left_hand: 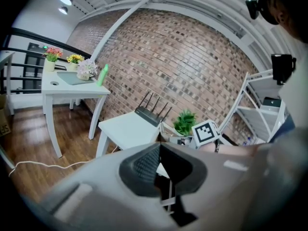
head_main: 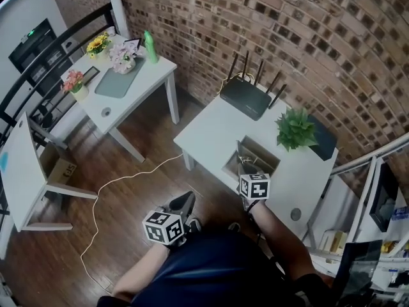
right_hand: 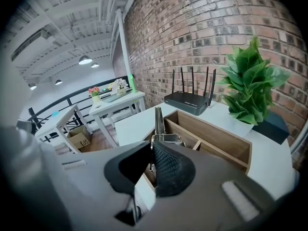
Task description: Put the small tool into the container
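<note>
Red-brown brick wall (head_main: 268,24) at back. Dark wood plank floor (head_main: 134,171), white cable (head_main: 97,200) trailing across it. White worktop (head_main: 211,133) against wall. Second white table (head_main: 137,85) at left, well apart, carrying flower pots (head_main: 96,45) and green bottle (head_main: 151,47). Black railing (head_main: 45,56) beyond. Cardboard box (head_main: 61,169) on floor beside white desk (head_main: 19,165) at far left. White shelf unit (head_main: 374,197) at right. White beamed ceiling (right_hand: 72,18), round lamps (right_hand: 85,60) lit.
</note>
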Demonstrator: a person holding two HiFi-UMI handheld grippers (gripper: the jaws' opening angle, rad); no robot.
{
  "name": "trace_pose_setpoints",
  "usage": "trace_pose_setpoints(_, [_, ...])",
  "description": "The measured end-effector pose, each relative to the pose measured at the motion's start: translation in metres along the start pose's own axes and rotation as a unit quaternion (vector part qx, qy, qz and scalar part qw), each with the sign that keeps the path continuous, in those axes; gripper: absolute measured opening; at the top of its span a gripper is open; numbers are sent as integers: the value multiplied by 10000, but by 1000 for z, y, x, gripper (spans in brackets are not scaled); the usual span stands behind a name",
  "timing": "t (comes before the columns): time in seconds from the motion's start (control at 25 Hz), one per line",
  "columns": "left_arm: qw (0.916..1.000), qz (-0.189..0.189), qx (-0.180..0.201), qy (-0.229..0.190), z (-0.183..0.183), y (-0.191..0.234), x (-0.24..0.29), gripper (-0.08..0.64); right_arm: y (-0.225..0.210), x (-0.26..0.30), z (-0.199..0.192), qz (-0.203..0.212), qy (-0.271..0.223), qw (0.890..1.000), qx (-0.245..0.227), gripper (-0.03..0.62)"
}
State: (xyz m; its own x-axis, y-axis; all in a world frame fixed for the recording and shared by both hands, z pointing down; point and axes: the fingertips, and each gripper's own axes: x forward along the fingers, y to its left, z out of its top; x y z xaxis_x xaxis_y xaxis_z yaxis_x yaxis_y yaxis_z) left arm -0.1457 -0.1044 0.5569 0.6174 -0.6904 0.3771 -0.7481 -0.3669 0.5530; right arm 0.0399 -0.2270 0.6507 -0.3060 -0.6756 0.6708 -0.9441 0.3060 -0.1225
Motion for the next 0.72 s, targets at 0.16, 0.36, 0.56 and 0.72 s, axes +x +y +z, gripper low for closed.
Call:
trace_pose_setpoints(0.16, [10000, -57, 2, 22, -1, 2, -2, 5, 6, -1, -7, 105, 111, 9999, 78, 105])
trace_pose_setpoints(0.36, [9997, -195, -43, 146, -9, 1, -1, 5, 5, -14, -6, 31, -35, 9998, 184, 113])
trace_pose_setpoints(0.56, [9990, -363, 69, 240, -17, -7, 3, 5, -1, -30, -9, -116, -160, 9997, 162, 114])
trace_pose_setpoints(0.72, [9982, -506, 73, 314, -24, -12, 7, 5, -4, -40, -11, -151, -238, 9994, 222, 115])
